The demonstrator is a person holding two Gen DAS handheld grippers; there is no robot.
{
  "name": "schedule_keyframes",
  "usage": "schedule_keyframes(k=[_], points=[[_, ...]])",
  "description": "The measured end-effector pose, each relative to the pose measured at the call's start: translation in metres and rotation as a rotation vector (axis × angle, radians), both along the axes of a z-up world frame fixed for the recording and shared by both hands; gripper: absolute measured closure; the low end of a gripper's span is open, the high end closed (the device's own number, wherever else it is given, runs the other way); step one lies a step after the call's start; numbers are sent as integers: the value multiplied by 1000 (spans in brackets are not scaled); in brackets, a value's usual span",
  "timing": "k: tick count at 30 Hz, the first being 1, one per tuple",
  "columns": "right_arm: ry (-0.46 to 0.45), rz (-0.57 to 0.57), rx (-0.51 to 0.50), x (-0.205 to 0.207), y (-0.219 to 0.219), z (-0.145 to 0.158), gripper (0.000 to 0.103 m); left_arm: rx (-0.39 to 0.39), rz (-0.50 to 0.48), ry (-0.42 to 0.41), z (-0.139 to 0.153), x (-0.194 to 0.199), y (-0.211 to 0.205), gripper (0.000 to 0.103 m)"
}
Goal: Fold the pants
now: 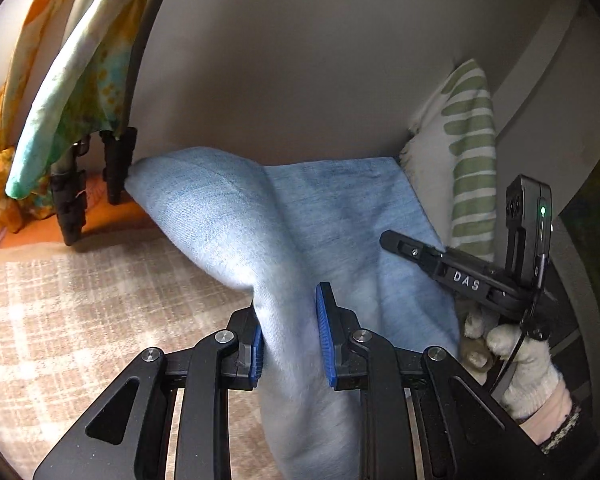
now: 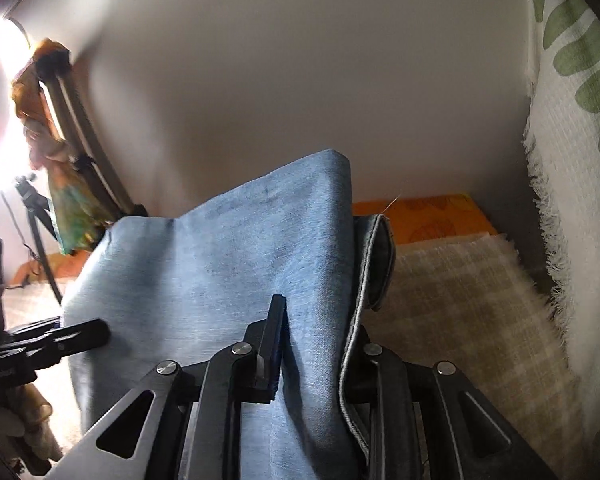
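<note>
- White letters "DAS" stand on the black side of the right gripper (image 1: pixel 416 258), seen in the left wrist view.
- No other text is legible.

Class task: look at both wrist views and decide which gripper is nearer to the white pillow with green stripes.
Right. The right gripper, clamped on the light blue pants, sits beside the striped pillow. The left gripper grips the pants farther off, with cloth and the right gripper between.

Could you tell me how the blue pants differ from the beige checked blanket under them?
The pants are plain light blue; the blanket is beige with a pale check. The pants are lifted and bunched, held by the left gripper and right gripper; the blanket lies flat. Both are soft fabric.
</note>
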State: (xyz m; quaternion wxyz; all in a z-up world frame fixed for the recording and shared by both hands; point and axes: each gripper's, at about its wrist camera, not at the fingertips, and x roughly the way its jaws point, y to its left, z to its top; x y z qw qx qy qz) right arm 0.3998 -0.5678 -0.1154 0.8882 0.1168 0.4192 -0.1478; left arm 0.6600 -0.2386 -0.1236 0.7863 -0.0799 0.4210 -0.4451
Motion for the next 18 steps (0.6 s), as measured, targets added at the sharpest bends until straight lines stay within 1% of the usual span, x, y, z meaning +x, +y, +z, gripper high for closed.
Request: schedule_keyframes(k=[2,6,7,8,12,14,18], points=[[22,-22,-19,1,-1,-3,67,25,5,0,-1,0,-1,82],[54,-70,-54,0,-4,-5,59,66,29,-11,-1,-2,4,81],[58,-81,-57,-2,-5,-5,51,73,29,-16,0,-3,5,81],[58,-99,-64,-5,-6,-3,45,83,31,-27,3,-5,6,80],[36,-108,-75,-16,-3,7,43,107,39,-74,10,-14,16,79],[33,-103,-93,-21,2,12,39,103,33,-92,15,-19,19,77],[16,-105,-105,-28,14,20,33,108,20,-135,28,-34,29,76]])
